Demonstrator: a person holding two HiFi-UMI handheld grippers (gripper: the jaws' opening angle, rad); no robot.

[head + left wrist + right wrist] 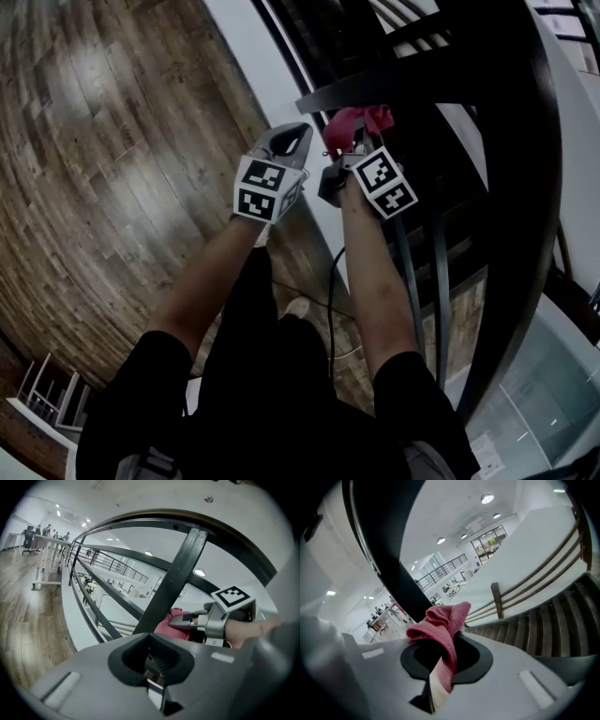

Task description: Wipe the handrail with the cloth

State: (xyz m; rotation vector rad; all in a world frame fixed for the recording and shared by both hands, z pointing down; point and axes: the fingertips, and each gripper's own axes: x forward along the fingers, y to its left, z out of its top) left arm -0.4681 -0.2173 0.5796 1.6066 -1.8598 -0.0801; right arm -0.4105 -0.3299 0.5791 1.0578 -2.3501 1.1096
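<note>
Right gripper (440, 670) clamps the pink cloth (440, 620), bunched, up by the dark handrail (539, 187). Left gripper (154, 672) is closed, empty. Cloth looks soft, light, floppy; prob. best pinched at a thick fold.

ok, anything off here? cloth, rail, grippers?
Nothing stands out. The cloth is bunched but clamped in the right gripper, up by the handrail. The left gripper is shut and empty beside it. No damage shows.
</note>
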